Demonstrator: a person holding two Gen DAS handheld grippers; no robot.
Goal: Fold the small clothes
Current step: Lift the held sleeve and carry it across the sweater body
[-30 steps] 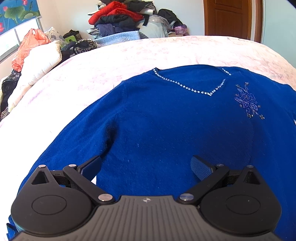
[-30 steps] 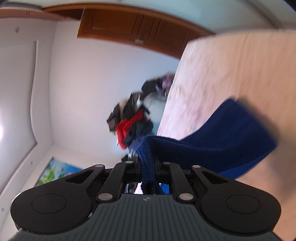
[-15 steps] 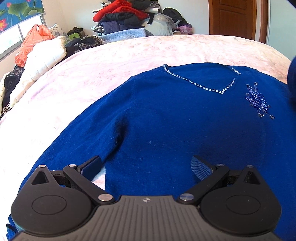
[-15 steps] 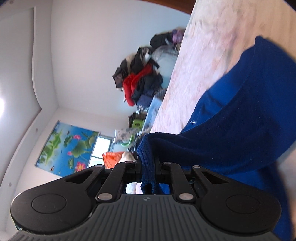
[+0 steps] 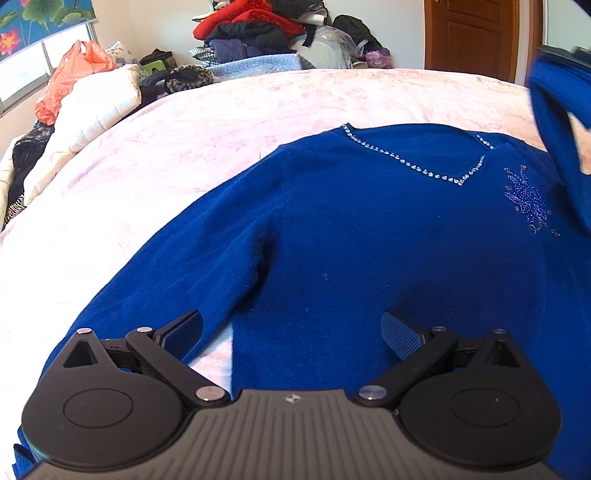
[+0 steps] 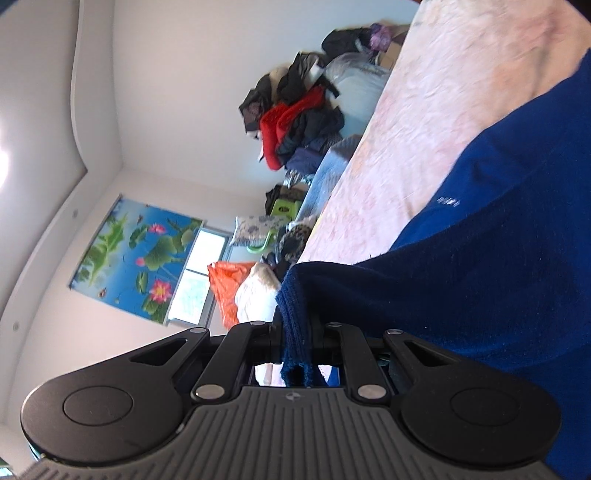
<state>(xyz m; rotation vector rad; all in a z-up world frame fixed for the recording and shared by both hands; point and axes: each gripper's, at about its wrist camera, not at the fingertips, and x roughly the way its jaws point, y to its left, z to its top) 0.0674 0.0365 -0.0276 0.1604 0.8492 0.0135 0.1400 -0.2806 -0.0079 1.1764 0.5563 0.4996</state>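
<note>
A blue sweater (image 5: 369, 236) with a rhinestone V-neck lies face up on the pink bedspread (image 5: 221, 122). My left gripper (image 5: 291, 332) is open and empty, low over the sweater's lower left, near the armpit of its left sleeve (image 5: 155, 280). My right gripper (image 6: 295, 332) is shut on the ribbed cuff of the other sleeve (image 6: 293, 321) and holds it lifted; that sleeve (image 5: 561, 140) hangs in at the right edge of the left wrist view.
A pile of clothes (image 5: 258, 26) sits at the far end of the bed. A white quilt (image 5: 92, 107) and an orange bag (image 5: 70, 74) lie at the left. A wooden door (image 5: 472, 33) stands at the back right.
My right gripper has carried the lifted sleeve inward over the sweater; it now enters the left wrist view at the right. My left gripper has drifted slightly, still open.
</note>
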